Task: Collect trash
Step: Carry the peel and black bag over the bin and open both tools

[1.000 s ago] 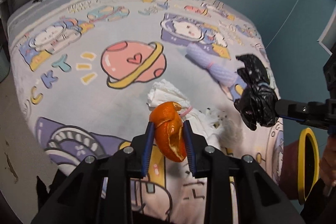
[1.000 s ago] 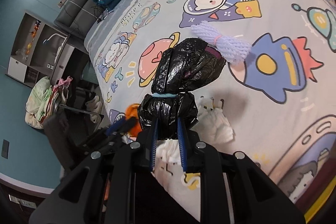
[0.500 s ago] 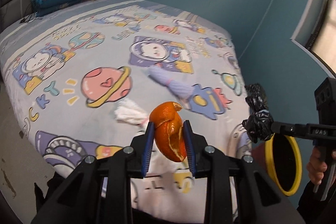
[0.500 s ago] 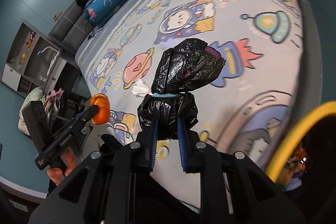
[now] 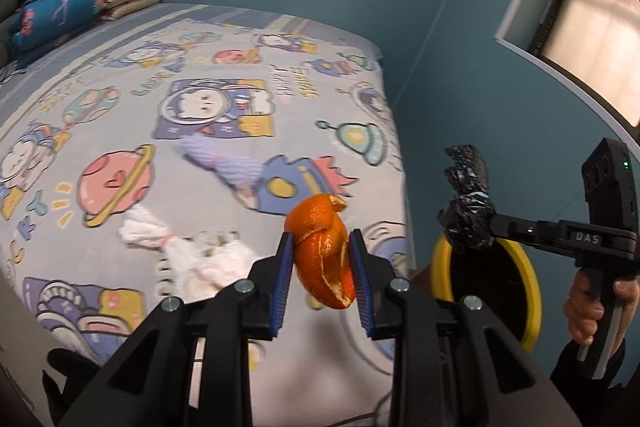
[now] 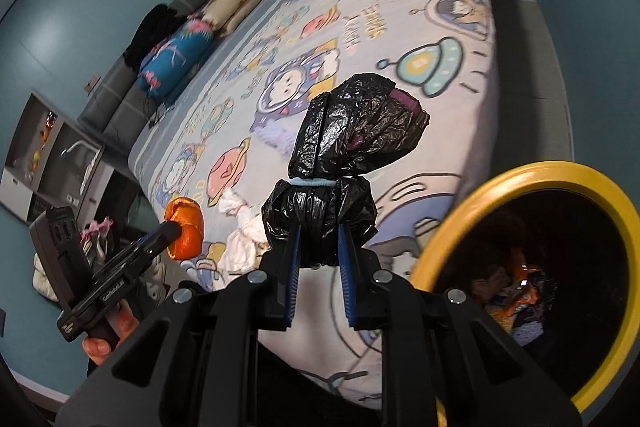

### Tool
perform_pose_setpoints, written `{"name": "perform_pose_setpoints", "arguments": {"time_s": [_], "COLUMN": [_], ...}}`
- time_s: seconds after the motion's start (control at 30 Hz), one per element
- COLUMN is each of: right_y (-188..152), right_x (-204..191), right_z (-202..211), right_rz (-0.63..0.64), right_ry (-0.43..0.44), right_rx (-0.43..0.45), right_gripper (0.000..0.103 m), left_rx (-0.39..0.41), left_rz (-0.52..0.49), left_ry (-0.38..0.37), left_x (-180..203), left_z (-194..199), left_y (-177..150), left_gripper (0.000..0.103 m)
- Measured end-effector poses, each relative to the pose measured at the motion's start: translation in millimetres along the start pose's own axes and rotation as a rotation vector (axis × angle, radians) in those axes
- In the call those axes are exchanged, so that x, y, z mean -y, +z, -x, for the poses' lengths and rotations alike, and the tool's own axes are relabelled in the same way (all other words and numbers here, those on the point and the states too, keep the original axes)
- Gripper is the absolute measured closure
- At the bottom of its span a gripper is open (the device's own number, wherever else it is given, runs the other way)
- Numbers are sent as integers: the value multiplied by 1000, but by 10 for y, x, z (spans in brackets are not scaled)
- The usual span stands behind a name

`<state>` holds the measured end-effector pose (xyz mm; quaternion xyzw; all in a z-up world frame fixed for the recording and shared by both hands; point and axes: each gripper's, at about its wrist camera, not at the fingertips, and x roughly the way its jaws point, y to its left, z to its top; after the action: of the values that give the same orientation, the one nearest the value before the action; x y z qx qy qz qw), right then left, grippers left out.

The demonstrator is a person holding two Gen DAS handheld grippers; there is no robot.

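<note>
Two grippers are up in the air by the foot corner of the bed, each carrying a piece of trash. Farthest left on the cartoon-print sheet, crumpled white tissues lie near the front edge, and beyond them a lilac foam net sleeve rests across the middle of the bedding. Folded blankets are stacked at the far head end.

Next comes the left gripper, its blue-padded fingers pinching an orange peel between them; the peel stands clear of the sheet, curling above the fingertips.

Further right, past the mattress corner, the right gripper is clamped on the lower half of a tied black plastic bag, which bulges above a pale blue band at its waist. In the left wrist view this bag hangs just above the near rim of a yellow-rimmed trash bin. The bin stands beside the bed, and some orange and dark wrappers show inside it from the right wrist view.
</note>
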<state>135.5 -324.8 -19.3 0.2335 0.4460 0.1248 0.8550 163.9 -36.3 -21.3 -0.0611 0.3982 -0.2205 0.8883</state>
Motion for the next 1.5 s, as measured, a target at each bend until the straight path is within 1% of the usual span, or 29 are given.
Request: {"name": "perform_pose_setpoints", "arguments": {"time_s": [0.3,0.47,0.67,0.77,0.97,1.27,1.5], "right_y": [-60,-75,-80,-85,-128,-159,-168], "right_x": [421,632,812,873,960,1077,1120], "right_z": [320,403,488,512,462,336,294], "right_rz": [-57,-97,-131,-137,-154,-172,-182], "right_ry": [-50,-67,-99,-124,-152,-183,-184], "right_rx": [68,81,103,105,80,43,29], "right_gripper": [86,86,86,86,85,85,85], "left_rx": [-43,-59,-83,-98,-135,-190,-219], "left_rz": [-107,-146,-167,-179,-204,-204,-225], "left_ry": [-88,-120,-157,-170,-183,-188,-202], "left_x": [748,1052,1367,1463,1571,1557,1624], "left_z": [-229,-330,-492,-556,-714,-887,-947], "left_y": [35,51,40,-11,-135,-329,-426], "left_gripper": [76,76,76,76,76,76,74]}}
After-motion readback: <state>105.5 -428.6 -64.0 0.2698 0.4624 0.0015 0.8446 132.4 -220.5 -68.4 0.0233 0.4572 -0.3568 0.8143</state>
